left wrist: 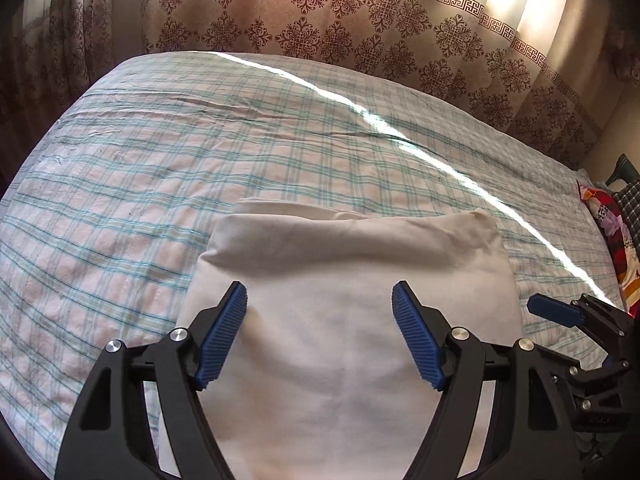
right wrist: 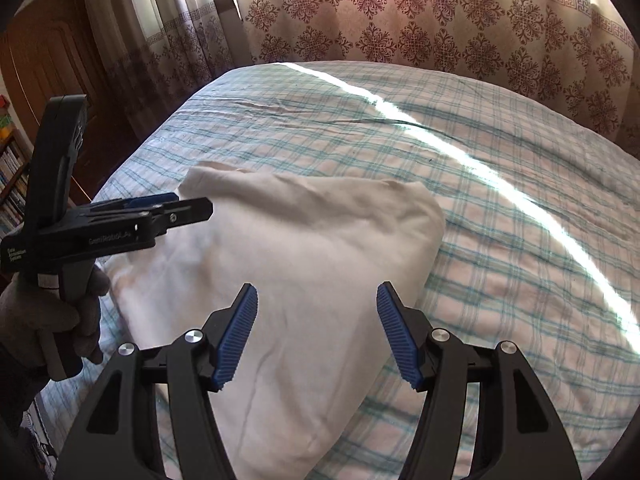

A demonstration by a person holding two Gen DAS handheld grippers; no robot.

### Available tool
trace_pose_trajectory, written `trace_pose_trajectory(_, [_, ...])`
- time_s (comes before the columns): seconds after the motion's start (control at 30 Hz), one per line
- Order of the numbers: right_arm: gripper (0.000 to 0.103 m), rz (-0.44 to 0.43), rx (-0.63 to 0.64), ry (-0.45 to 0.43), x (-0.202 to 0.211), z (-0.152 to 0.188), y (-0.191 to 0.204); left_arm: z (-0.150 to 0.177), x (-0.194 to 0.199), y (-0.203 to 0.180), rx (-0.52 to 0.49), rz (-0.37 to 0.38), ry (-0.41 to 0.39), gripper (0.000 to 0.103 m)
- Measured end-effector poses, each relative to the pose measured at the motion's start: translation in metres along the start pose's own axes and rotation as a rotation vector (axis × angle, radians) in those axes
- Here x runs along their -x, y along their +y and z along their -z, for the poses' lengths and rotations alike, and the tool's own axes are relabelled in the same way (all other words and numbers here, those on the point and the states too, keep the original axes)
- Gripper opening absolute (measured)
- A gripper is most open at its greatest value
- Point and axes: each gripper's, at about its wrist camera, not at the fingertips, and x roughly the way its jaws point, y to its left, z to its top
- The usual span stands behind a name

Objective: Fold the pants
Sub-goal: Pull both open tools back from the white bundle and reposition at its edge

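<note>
The cream-white pants (left wrist: 344, 312) lie folded into a thick rectangular bundle on the bed; they also show in the right wrist view (right wrist: 304, 264). My left gripper (left wrist: 319, 292) is open and empty, hovering just above the near part of the bundle. It also shows from the side in the right wrist view (right wrist: 188, 206), over the bundle's left edge. My right gripper (right wrist: 317, 294) is open and empty above the bundle's near right part. One of its blue fingertips (left wrist: 554, 310) shows at the right in the left wrist view.
The bed (left wrist: 200, 152) carries a pink and teal checked sheet (right wrist: 520, 240) with a bright sun stripe across it. Patterned curtains (left wrist: 320, 12) hang behind. Colourful cloths (left wrist: 612, 236) lie at the bed's right edge. A bookshelf (right wrist: 10, 176) stands at the left.
</note>
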Motion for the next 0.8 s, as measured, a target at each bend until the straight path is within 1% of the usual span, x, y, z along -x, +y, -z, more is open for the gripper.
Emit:
trace_pose_trajectory(0.1, [0.063, -0.004, 0.026, 0.048, 0.004, 0.024, 0.009, 0.016, 0.017, -0.003, -0.005, -0.026, -0.009, 0.081])
trace_pose_trajectory(0.23, [0.065, 0.043, 0.045, 0.104, -0.004, 0.047, 0.014, 0.040, 0.026, -0.001, 0.013, -0.053, 0.014, 0.081])
trace_pose_trajectory(0.33, [0.068, 0.048, 0.027, 0.125, -0.011, 0.051, 0.012, 0.057, 0.021, 0.004, 0.025, -0.068, 0.049, 0.081])
trace_pose_trajectory(0.4, [0.070, 0.044, 0.011, 0.149, -0.019, 0.051, 0.008, 0.064, 0.017, 0.003, 0.001, -0.080, 0.045, 0.081])
trace_pose_trajectory(0.47, [0.072, 0.020, -0.032, 0.165, -0.022, 0.051, 0.001, 0.067, 0.014, 0.001, -0.017, -0.096, 0.043, 0.081])
trace_pose_trajectory(0.57, [0.072, -0.001, -0.062, 0.165, -0.017, 0.050, -0.003, 0.065, 0.016, 0.000, -0.008, -0.101, 0.047, 0.082])
trace_pose_trajectory(0.7, [0.073, -0.004, -0.088, 0.128, 0.005, 0.049, -0.005, 0.062, 0.030, -0.003, 0.017, -0.118, 0.049, 0.082])
trace_pose_trajectory(0.73, [0.074, -0.002, -0.095, 0.122, 0.010, 0.048, -0.005, 0.063, 0.035, -0.005, 0.018, -0.127, 0.046, 0.083])
trace_pose_trajectory(0.77, [0.074, -0.003, -0.101, 0.114, 0.014, 0.049, -0.006, 0.063, 0.040, -0.008, 0.017, -0.140, 0.040, 0.088])
trace_pose_trajectory(0.8, [0.074, -0.005, -0.105, 0.105, 0.018, 0.049, -0.006, 0.063, 0.046, -0.013, 0.016, -0.155, 0.034, 0.097])
